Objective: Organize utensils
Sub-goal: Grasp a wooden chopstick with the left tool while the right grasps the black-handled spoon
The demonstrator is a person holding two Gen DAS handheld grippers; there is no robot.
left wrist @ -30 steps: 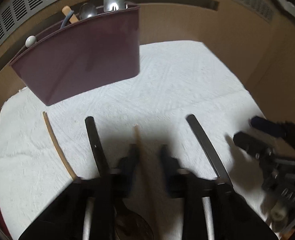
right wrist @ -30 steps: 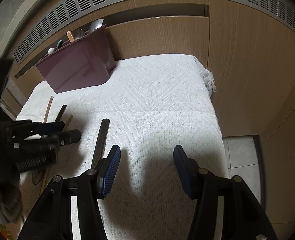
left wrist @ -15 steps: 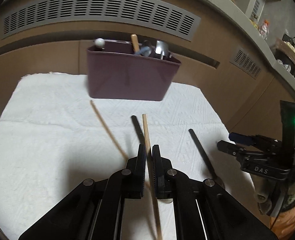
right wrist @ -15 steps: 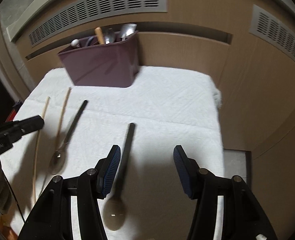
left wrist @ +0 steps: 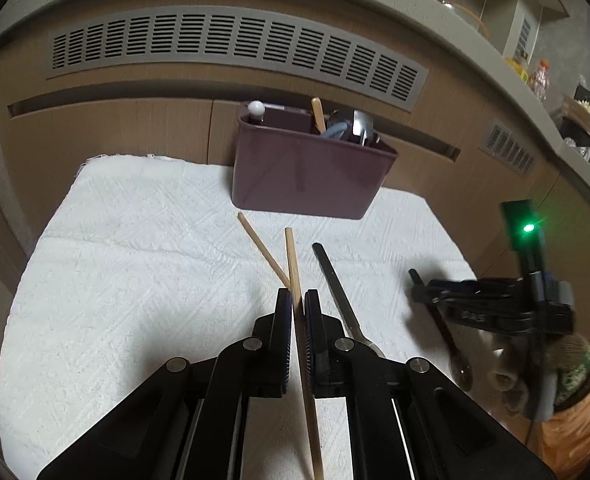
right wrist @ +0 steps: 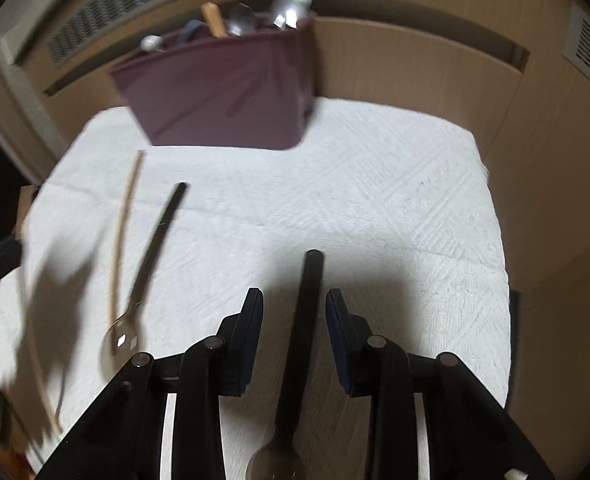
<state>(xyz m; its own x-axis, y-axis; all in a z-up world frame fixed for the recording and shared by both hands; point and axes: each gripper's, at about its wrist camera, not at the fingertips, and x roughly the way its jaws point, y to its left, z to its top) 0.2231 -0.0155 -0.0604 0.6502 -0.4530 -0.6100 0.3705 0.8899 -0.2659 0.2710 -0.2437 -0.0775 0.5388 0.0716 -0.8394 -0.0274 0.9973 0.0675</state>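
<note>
My left gripper [left wrist: 298, 308] is shut on a wooden chopstick [left wrist: 293, 264], whose tip points toward the purple caddy [left wrist: 307, 172]. A second chopstick [left wrist: 261, 250] lies on the white cloth [left wrist: 135, 280], crossing under the held one. A black-handled spoon [left wrist: 335, 284] lies just right of it. My right gripper [right wrist: 294, 300] straddles another black-handled spoon [right wrist: 309, 300]. Its jaws are closing, and a gap shows on each side of the handle. This view is blurred. The caddy [right wrist: 223, 92] holds several utensils.
Wooden panels with a vent grille [left wrist: 231, 52] stand behind the caddy. The cloth's right edge [right wrist: 491, 240] drops off beside a wooden wall. A sleeve and gloved hand [left wrist: 567, 384] hold the right gripper at the cloth's right side.
My left gripper closed on the chopstick and swung to face the caddy, now farther off. My right gripper moved over the black spoon's handle and its jaws narrowed.
</note>
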